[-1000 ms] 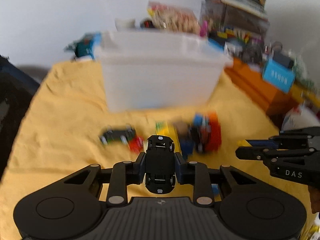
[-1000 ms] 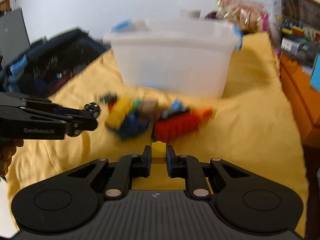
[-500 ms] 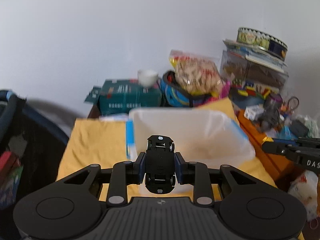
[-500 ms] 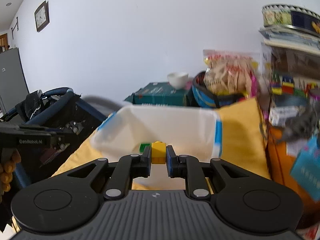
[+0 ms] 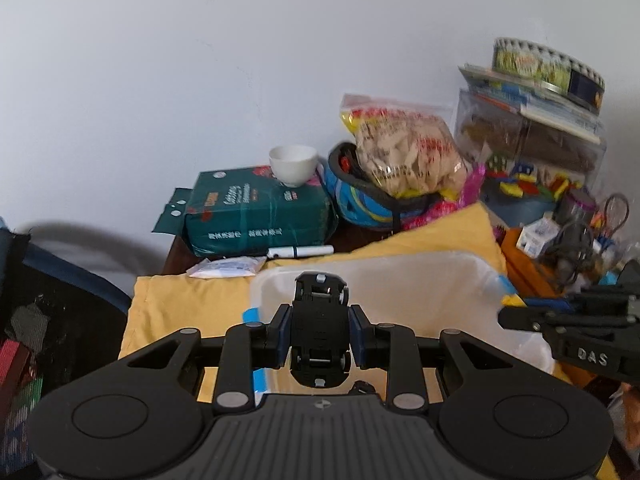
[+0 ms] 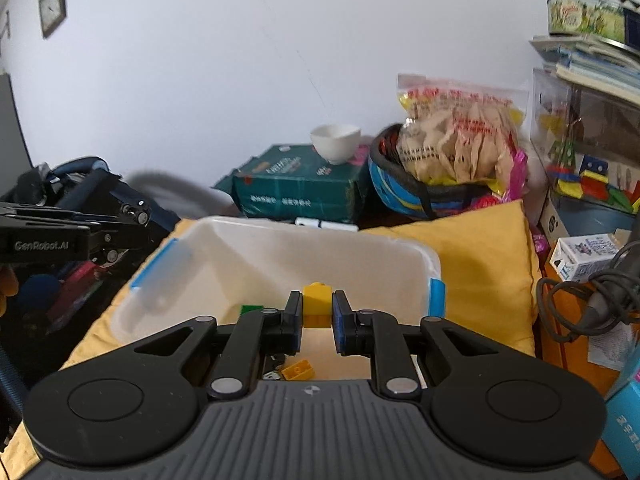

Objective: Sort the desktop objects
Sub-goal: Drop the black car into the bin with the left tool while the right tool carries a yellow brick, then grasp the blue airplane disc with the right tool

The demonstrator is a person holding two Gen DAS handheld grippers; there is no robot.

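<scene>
My left gripper (image 5: 319, 330) is shut on a black toy car (image 5: 319, 320), held belly-up over the near left rim of a translucent white bin (image 5: 420, 280). My right gripper (image 6: 317, 312) is shut on a yellow brick (image 6: 317, 309), held over the open bin (image 6: 280, 248). Inside the bin lie a green brick (image 6: 250, 309) and a yellow brick (image 6: 298, 370). The right gripper also shows at the right of the left wrist view (image 5: 568, 320), and the left gripper at the left of the right wrist view (image 6: 72, 232).
The bin stands on a yellow cloth (image 6: 480, 264). Behind it are a green package (image 5: 256, 216) with a white cup (image 5: 293, 164), a blue helmet holding a snack bag (image 5: 400, 156), and stacked boxes (image 5: 528, 148) at the right. A dark stroller (image 6: 60, 208) stands at the left.
Both grippers rose from the pile of toys on the cloth and moved forward over the bin, each still holding its object. In the last half second they edged closer above the bin.
</scene>
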